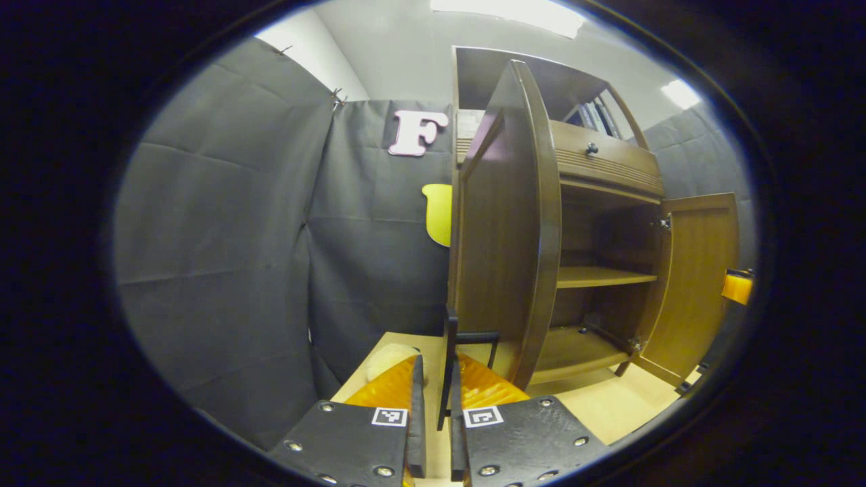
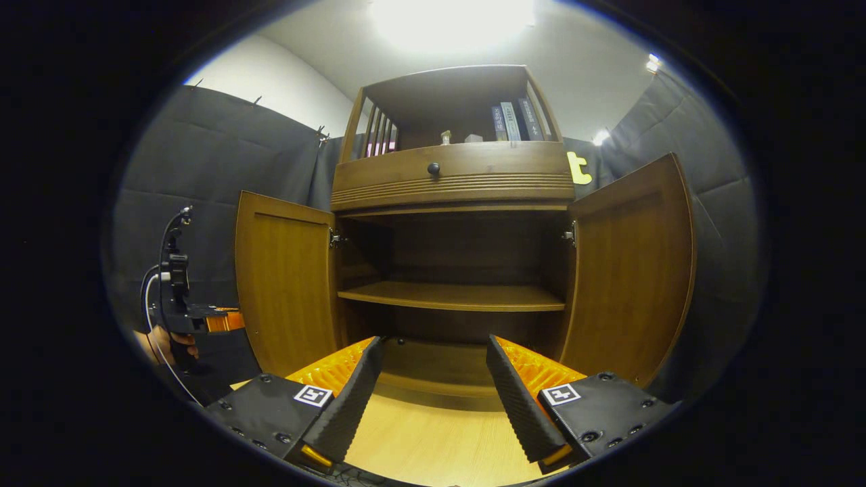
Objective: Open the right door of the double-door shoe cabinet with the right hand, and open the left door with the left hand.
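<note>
Left gripper view, bottom centre: left gripper (image 1: pixel 434 406) with jaws drawn narrow, both fingers pressing on the thin dark handle (image 1: pixel 448 365) that stands upright between them. The handle belongs to the left door (image 1: pixel 504 230), which rises just past the fingertips, swung out edge-on toward the camera and blocking the left part of the shoe cabinet (image 1: pixel 609 176) interior. A pale rounded object (image 1: pixel 385 358) sits on the light wood floor (image 1: pixel 609 406) left of the fingers; cannot tell what it is. Farther right, the right door (image 1: pixel 700 284) stands open; a shelf (image 1: pixel 602 276) lies between the doors.

Right gripper view, bottom: right gripper (image 2: pixel 433 399) jaws spread wide, holding nothing, touching nothing, floor between them. Beyond, the cabinet centre frame, both doors swung outward. At left edge, a hand (image 2: pixel 169 341) grips the other gripper beside the left door. Top shelf, far: books (image 2: pixel 514 120) upright; drawer knob (image 2: pixel 434 168) below.
</note>
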The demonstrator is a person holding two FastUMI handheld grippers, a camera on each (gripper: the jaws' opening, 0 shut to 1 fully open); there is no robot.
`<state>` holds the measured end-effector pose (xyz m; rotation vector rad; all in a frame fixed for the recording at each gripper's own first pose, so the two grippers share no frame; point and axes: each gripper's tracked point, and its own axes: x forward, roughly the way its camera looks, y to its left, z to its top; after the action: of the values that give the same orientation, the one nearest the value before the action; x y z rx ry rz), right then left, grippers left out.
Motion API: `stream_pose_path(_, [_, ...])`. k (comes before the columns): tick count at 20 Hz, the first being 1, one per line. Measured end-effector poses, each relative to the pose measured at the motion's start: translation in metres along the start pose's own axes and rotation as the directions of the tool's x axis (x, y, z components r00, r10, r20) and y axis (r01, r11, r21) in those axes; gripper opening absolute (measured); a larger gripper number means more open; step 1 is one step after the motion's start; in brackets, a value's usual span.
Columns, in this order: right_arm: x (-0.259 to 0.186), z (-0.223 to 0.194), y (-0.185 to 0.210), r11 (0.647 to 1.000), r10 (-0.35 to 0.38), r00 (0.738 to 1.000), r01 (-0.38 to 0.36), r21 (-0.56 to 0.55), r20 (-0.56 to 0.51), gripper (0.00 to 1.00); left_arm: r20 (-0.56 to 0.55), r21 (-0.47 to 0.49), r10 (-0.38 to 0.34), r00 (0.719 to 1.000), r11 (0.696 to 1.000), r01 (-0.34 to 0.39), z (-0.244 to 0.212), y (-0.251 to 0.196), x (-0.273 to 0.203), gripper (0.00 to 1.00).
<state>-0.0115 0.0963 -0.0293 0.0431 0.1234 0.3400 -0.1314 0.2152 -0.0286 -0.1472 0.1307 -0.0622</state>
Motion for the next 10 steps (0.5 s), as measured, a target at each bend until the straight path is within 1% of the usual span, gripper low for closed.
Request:
stream_pose_path(1, [0.001,0.0,0.002,1.0,0.0,1.0,0.0,0.0,-0.001,0.96,0.0,-0.003,-0.005,1.0,1.0,0.005,-0.001,0.001,0.0,0.12])
stream_pose_path(2, [0.002,0.001,0.004,1.0,-0.002,1.0,0.002,-0.002,0.0,0.96,0.0,0.001,-0.01,1.0,1.0,0.01,-0.001,0.002,-0.001,0.15])
stream_pose_path(5, [0.003,0.002,0.004,1.0,-0.023,1.0,0.023,-0.001,0.003,0.96,0.001,0.013,-0.016,1.0,1.0,0.016,0.0,0.006,-0.003,0.15])
stream_pose_path(6, [0.003,0.002,0.004,0.999,-0.032,0.999,0.032,-0.002,0.005,0.92,0.003,0.015,-0.015,1.0,1.0,0.015,0.001,0.009,-0.005,0.12])
stream_pose_path(7, [0.001,0.002,0.001,0.999,-0.042,0.999,0.042,-0.005,0.008,0.92,0.005,0.019,-0.011,1.0,1.0,0.011,0.001,0.011,-0.006,0.12])
stream_pose_path(9, [-0.001,0.003,-0.004,0.998,-0.058,0.998,0.058,-0.005,0.011,0.93,0.015,0.032,0.009,1.0,0.999,-0.009,0.004,0.02,-0.017,0.12])
stream_pose_path(10, [-0.002,0.004,-0.006,0.998,-0.06,0.998,0.06,0.001,0.013,0.97,0.019,0.032,0.028,0.999,0.999,-0.029,0.007,0.028,-0.022,0.12])
